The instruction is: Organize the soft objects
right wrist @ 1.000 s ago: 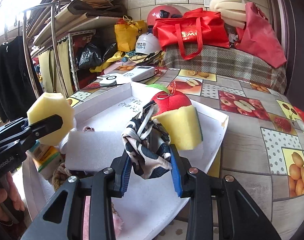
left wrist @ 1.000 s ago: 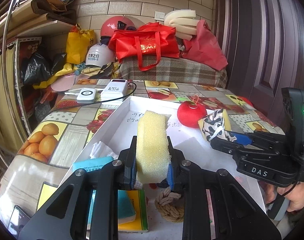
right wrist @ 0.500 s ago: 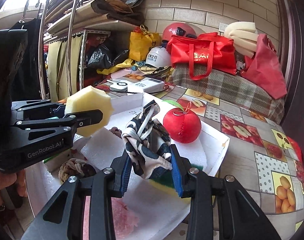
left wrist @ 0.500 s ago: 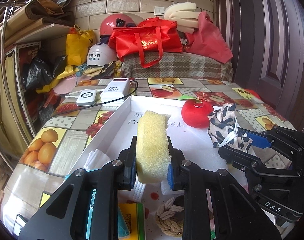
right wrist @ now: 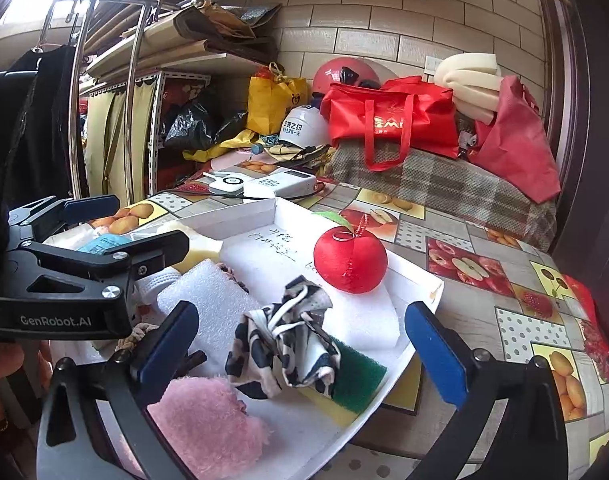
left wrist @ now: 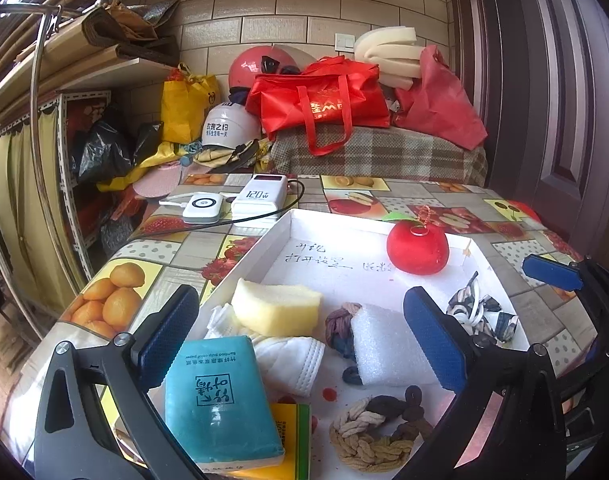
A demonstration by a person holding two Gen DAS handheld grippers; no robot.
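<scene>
Both of my tools are wide apart and carrying nothing. The left hand-held gripper (left wrist: 304,344) hangs over the near-left part of the white tray (left wrist: 240,276), and the right hand-held gripper (right wrist: 300,344) sits above the tray's near-right corner.

The soft things all appear to be inside the tray. The yellow sponge (left wrist: 278,308) lies flat near the left wall, with the teal tissue pack (left wrist: 220,400) in front of it and a white face mask (left wrist: 292,364) just beside. A white foam block (left wrist: 388,348) lies in the middle, touching a dark knotted cord, and a braided rope knot (left wrist: 372,432) sits at the near edge. The black-and-white cloth (right wrist: 288,344) rests partly on a green-backed scouring pad (right wrist: 356,376), with a pink fluffy thing (right wrist: 208,420) nearest me and the red plush apple (right wrist: 350,258) towards the far right.

I judge the gathering largely finished: I see nothing soft lying loose on the fruit-patterned worktop (right wrist: 484,280). What may remain is tidying the pile, since several pieces overlap.
</scene>
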